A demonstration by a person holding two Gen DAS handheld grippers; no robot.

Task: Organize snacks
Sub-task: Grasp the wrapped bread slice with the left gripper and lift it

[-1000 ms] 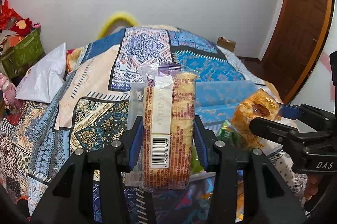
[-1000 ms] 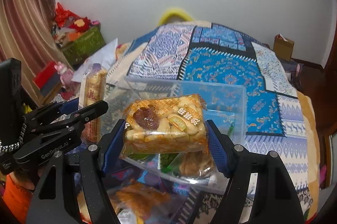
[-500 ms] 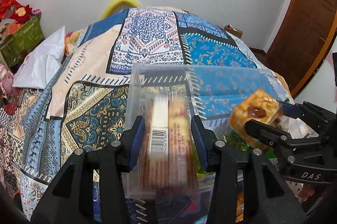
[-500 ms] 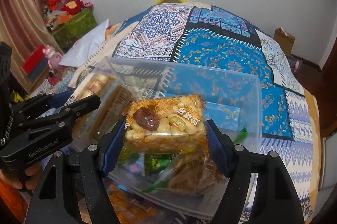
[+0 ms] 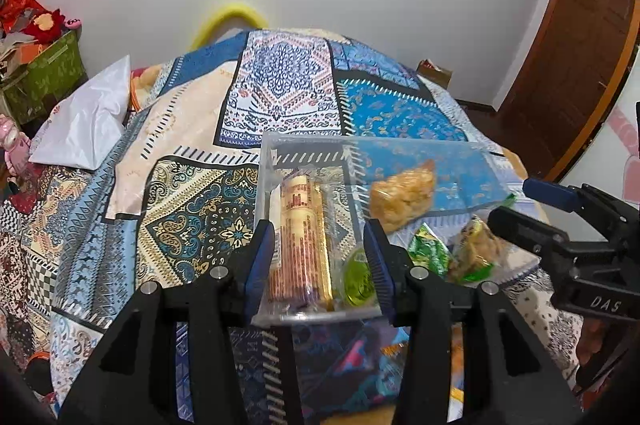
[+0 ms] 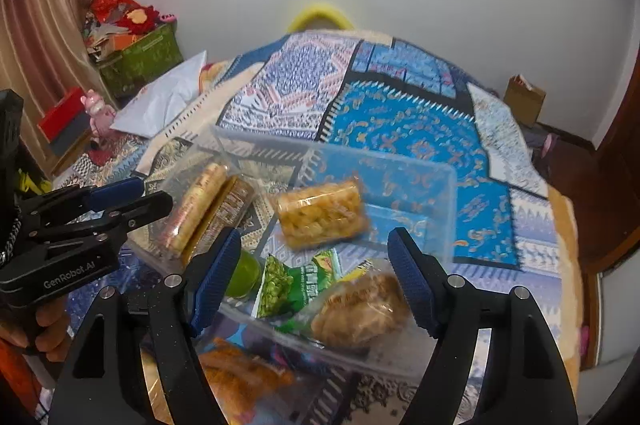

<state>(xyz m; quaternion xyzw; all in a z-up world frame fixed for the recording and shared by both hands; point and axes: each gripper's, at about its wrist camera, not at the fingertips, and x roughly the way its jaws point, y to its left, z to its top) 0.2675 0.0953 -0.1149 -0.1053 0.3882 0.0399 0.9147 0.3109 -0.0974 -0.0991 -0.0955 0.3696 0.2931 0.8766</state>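
Left wrist view
- Left gripper [image 5: 320, 257]: lower centre of frame; jaws opening, blue pads apart with nothing gripped.
- Long biscuit pack [image 5: 302, 245]: lies loose in the left end of the box, seen between the pads, no pad pressing it.
- Clear plastic box [image 5: 472, 153]: centre frame, resting on the bedspread.
- Yellow cracker pack [image 5: 404, 195]: right of centre, blurred, inside the box outline, free of any grip.
- Green snack packets [image 5: 430, 251]: lower right part of the box.
- Green round item [image 5: 358, 279]: near corner of the box, beside the right pad.
- Right gripper [image 5: 520, 201]: right edge of frame; its gap cannot be judged from here.
- Patterned bedspread [image 5: 276, 93]: fills the middle of frame.
- White pillow [image 5: 86, 123]: left side.

Right wrist view
- Right gripper [image 6: 314, 275]: lower centre; fingers spread wide, nothing between them.
- Yellow cracker pack [image 6: 322, 215]: centre, above the gap, lying in the box, untouched.
- Long biscuit pack [image 6: 212, 213]: left end of the box, tilted.
- Green snack packets [image 6: 298, 283]: near wall of the box, beside a brown snack bag [image 6: 362, 307].
- Left gripper [image 6: 136, 195]: left edge, held in a hand [image 6: 44, 325].
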